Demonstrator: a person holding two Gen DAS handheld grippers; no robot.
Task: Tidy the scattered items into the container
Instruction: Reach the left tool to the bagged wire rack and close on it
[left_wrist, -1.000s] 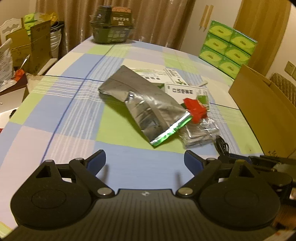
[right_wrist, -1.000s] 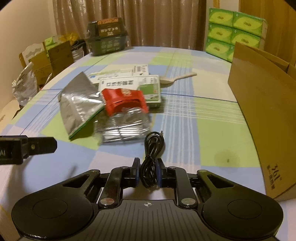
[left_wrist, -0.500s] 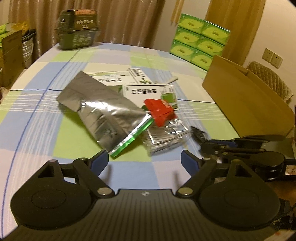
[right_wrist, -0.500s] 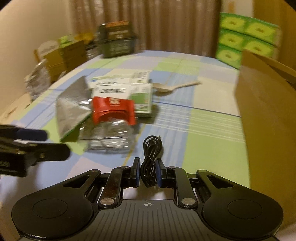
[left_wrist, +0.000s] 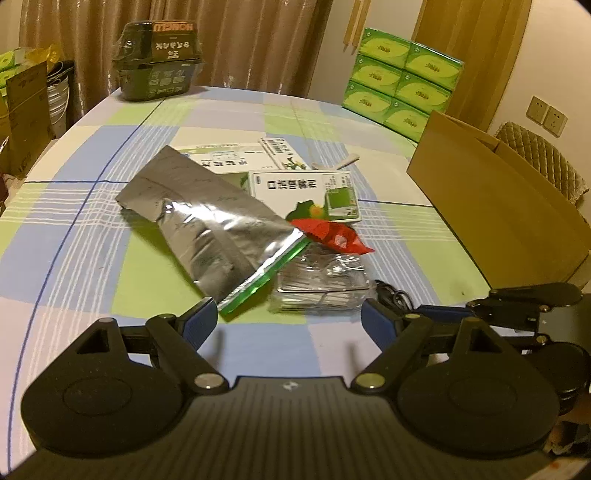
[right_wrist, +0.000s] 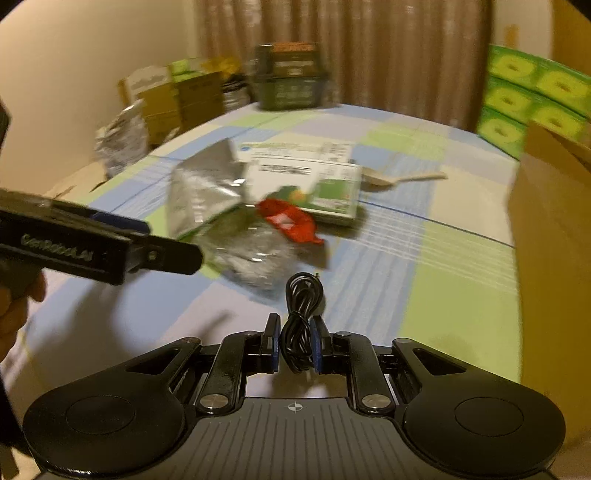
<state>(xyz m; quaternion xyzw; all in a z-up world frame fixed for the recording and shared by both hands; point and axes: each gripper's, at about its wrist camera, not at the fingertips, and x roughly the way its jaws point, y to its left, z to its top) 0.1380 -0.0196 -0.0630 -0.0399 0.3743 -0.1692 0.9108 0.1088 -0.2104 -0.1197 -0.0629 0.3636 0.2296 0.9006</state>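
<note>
My right gripper (right_wrist: 293, 341) is shut on a coiled black cable (right_wrist: 302, 314), held above the checked tablecloth. My left gripper (left_wrist: 288, 319) stands open just short of the pile, with nothing between its fingers. The pile holds a silver foil pouch (left_wrist: 207, 225) with a green edge, a red-topped clear packet (left_wrist: 325, 277), and white and green medicine boxes (left_wrist: 306, 192). The open cardboard box (left_wrist: 491, 218) stands at the right. In the right wrist view the pouch (right_wrist: 201, 188), red packet (right_wrist: 288, 221), medicine box (right_wrist: 306, 184) and cardboard box (right_wrist: 554, 236) appear blurred, with the left gripper (right_wrist: 122, 243) at the left.
A wooden spoon (right_wrist: 402, 179) lies behind the pile. A dark green crate (left_wrist: 159, 62) stands at the table's far edge. Green tissue boxes (left_wrist: 402, 88) are stacked beyond the table, cartons (right_wrist: 173, 99) at the left. A hand (right_wrist: 14, 314) holds the left gripper.
The right gripper has lifted the cable off the table and swung right. The left gripper has moved closer to the pile and stays open.
</note>
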